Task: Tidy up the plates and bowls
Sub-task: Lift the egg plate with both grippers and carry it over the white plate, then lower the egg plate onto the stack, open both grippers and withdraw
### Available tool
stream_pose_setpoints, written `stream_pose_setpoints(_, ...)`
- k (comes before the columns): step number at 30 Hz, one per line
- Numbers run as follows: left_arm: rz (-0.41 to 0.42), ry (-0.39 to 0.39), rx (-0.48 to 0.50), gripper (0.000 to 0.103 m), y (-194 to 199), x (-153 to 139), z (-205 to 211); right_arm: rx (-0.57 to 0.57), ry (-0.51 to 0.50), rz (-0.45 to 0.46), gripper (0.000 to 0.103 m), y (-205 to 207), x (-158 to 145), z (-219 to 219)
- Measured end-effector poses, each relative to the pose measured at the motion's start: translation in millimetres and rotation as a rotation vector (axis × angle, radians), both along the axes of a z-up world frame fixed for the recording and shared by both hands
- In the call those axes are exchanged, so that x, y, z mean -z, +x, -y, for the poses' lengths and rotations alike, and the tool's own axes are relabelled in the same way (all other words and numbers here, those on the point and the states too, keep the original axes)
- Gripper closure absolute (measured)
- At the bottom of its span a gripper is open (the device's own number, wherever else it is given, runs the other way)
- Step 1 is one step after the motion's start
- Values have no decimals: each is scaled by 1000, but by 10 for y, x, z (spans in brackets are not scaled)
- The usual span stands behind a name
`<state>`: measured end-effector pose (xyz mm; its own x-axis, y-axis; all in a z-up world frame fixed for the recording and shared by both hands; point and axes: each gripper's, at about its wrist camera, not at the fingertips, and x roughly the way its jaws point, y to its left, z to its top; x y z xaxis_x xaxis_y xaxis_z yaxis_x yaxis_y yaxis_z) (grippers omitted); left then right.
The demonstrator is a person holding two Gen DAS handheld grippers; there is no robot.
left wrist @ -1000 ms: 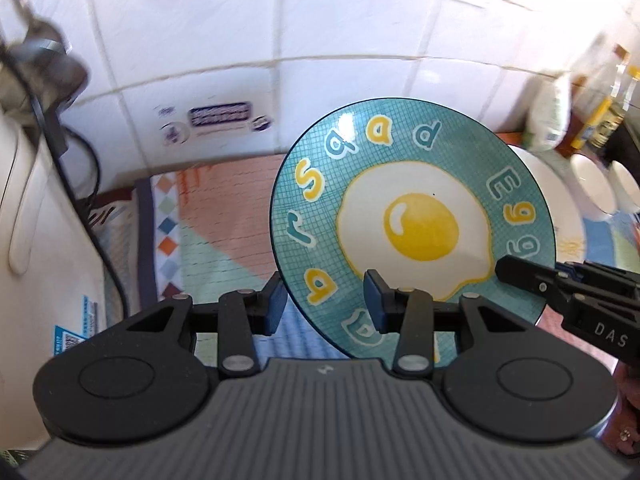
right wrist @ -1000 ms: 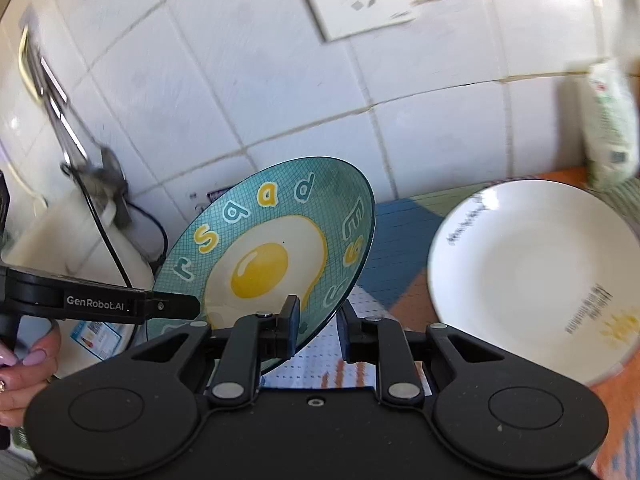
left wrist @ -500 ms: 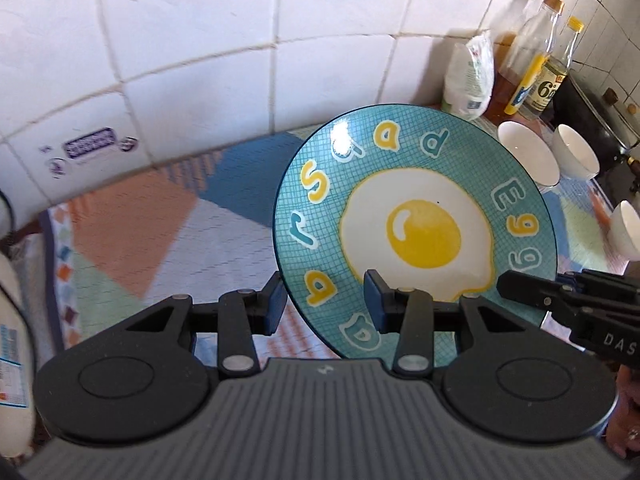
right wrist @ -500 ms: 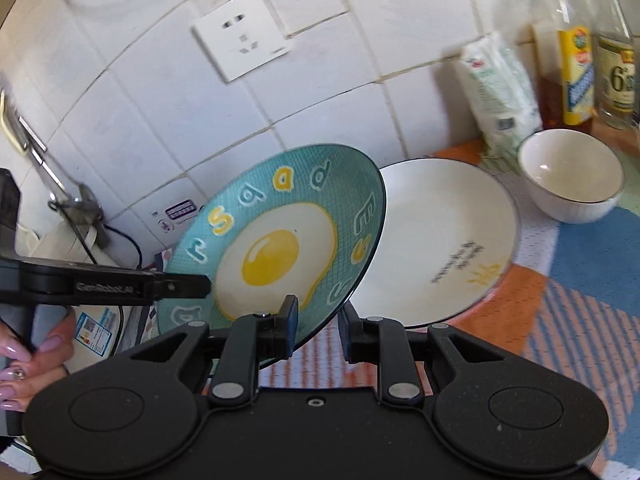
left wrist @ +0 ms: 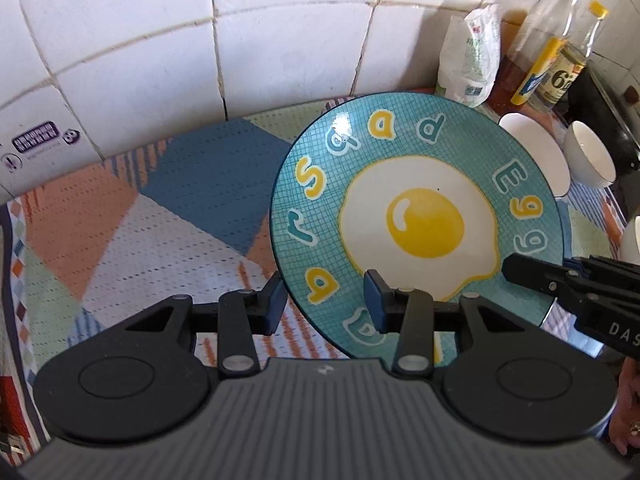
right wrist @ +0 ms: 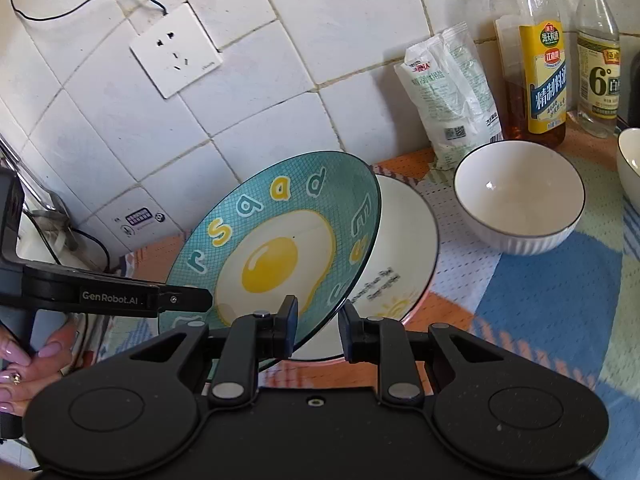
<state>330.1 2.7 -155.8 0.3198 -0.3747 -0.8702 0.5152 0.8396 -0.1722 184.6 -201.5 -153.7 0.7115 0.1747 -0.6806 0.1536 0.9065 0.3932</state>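
Note:
A teal plate with a fried-egg picture (left wrist: 420, 220) is held tilted in the air between both grippers; it also shows in the right wrist view (right wrist: 276, 248). My left gripper (left wrist: 324, 306) is shut on its left rim. My right gripper (right wrist: 318, 326) is shut on its near right rim and shows in the left wrist view (left wrist: 532, 272). The left gripper's fingers (right wrist: 188, 300) show in the right wrist view. A white plate (right wrist: 404, 252) lies on the mat just behind and under the teal plate. A white bowl (right wrist: 520, 200) stands to its right.
A patterned mat (left wrist: 168, 216) covers the counter against a tiled wall. A white bag (right wrist: 452, 92) and two bottles (right wrist: 536, 60) stand at the back right. More white bowls (left wrist: 588, 156) sit at the right. A wall socket (right wrist: 176, 50) and a cable are at the left.
Both grippers carried the teal plate to the right along the counter, away from the white appliance. It now hangs partly over the white plate, and the bowls and bottles are nearer.

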Motion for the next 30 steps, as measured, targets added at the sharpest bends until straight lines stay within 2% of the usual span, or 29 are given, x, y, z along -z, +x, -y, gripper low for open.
stream_pose_setpoints(5,-63,15,-49,63,54,95,120,-46,-18,-18,77,103,63,158)
stream_pose_setpoints(9,-81,53,-49,63,58,135,239,-92,-12,-66,76,163,149,242)
stream_pose_setpoints(13,-83,82,-64,63,41,174,314,-147,-57,-98,75,227,165,261)
stream_pose_setpoints(17,-124,104,-95,63,49,214,372,-165,-74,-142,74,322,135,278)
stream_pose_setpoints(22,-106,140,-109,63,81,194,432,-155,-102,-208,71,437,83,224)
stream_pose_setpoints(24,-112,152,-95,63,102,216,453,-155,-143,-228,66,460,91,145)
stream_pose_setpoints(27,-137,150,-79,63,130,267,461,-163,-264,-255,62,488,121,1)
stream_pose_setpoints(30,-142,148,-66,63,142,260,464,-149,-292,-272,61,498,145,-17)
